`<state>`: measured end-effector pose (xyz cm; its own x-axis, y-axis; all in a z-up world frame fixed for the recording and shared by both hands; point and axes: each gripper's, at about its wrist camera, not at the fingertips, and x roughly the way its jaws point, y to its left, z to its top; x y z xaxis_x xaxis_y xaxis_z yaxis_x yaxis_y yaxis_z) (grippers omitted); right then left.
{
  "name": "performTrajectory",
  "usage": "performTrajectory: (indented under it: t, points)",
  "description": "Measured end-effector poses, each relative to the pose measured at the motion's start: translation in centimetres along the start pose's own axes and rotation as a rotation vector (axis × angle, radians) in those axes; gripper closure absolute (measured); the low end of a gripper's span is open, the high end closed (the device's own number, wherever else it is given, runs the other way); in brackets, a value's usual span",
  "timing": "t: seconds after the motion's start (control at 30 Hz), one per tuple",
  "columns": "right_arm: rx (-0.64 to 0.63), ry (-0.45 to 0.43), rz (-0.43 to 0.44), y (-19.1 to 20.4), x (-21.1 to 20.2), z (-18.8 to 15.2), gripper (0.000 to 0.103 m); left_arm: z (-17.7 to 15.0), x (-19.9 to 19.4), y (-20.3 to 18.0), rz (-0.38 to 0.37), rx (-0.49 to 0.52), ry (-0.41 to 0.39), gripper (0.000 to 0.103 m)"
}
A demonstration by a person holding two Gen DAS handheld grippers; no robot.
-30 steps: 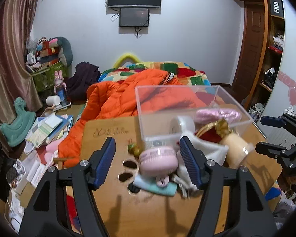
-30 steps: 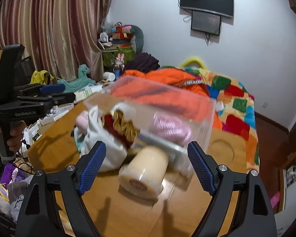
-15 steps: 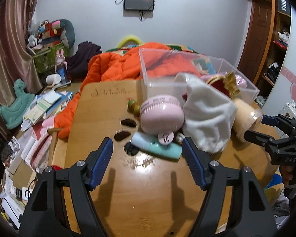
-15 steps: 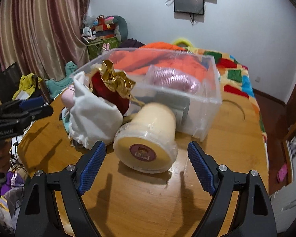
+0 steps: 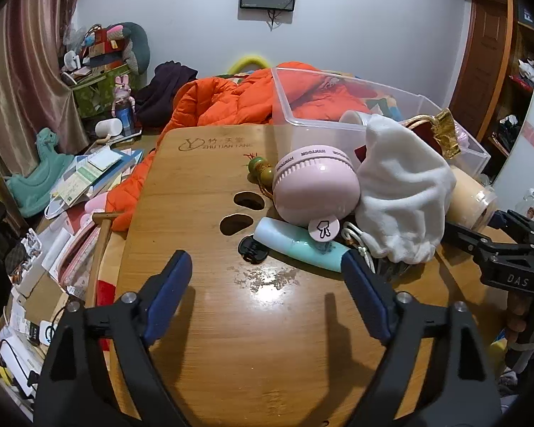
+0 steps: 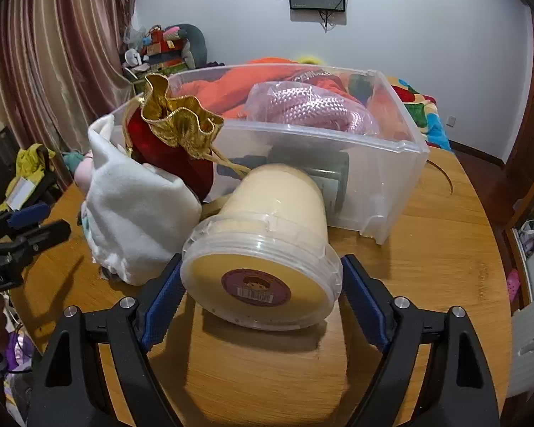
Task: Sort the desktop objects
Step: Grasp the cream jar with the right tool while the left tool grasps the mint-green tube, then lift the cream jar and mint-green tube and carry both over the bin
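**Right jaws bracket a toppled tub as the desk sort gets under way**

My right gripper [image 6: 261,297] sits low in the centre of the right wrist view with its blue pads spread to either side of the cream-filled clear plastic tub [image 6: 267,245]. The tub lies on its side, its flat round labelled end toward me, its long axis running straight away from the jaws toward the clear plastic storage bin [image 6: 391,185] behind it. The pads flank the rim closely; I cannot tell whether either one touches it, and I judge that nothing is gripped yet. This hand is plainly the nearer to the tub.

My left gripper [image 5: 267,297] hovers over the bare varnished bamboo tabletop [image 5: 203,185], its jaws opening with nothing between them. The pile lies ahead, toward the centre and right of the left wrist view: a smooth pale-blue plastic tube [image 5: 299,245] lying crosswise just beyond the right pad, a glossy pink domed desktop gadget [image 5: 317,186] leaning over it, and a soft white fleece drawstring pouch [image 5: 406,192] slumped against both.

In the right wrist view a red velvet pouch with a crinkled gold mouth [image 6: 174,142] rests against the bin's near wall, and a bagged pink knitted item [image 6: 309,110] lies inside the bin. The tub looks rigid and slick, likely to roll if pinched off-centre.
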<state>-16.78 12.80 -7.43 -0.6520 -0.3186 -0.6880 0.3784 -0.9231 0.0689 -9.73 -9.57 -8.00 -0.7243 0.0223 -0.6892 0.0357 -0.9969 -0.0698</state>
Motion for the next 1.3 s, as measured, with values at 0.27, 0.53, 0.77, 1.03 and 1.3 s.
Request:
performTrajectory:
  t: [0.27, 0.53, 0.77, 1.03, 1.3]
  points:
    - [0.033, -0.028, 0.022, -0.3, -0.6, -0.7, 0.037, 0.0, 1.0, -1.6, 0.018, 0.085, 0.023, 0.017]
    - [0.053, -0.037, 0.068, -1.0, -2.0, -1.5, 0.037, 0.6, 3.0, -2.8, 0.023, 0.174, 0.082, 0.017]
    - [0.074, -0.071, 0.107, -1.0, -3.0, -1.6, 0.037, 0.9, 3.2, -2.8, 0.008, 0.137, 0.070, 0.030]
    - [0.098, -0.087, 0.107, -1.4, -3.8, -2.0, 0.037, 0.5, 2.4, -3.3, 0.058, 0.140, 0.021, 0.031]
    - [0.113, -0.086, 0.114, -1.8, -4.4, -1.9, 0.037, 0.5, 0.2, -2.7, 0.061, 0.087, -0.029, 0.031]
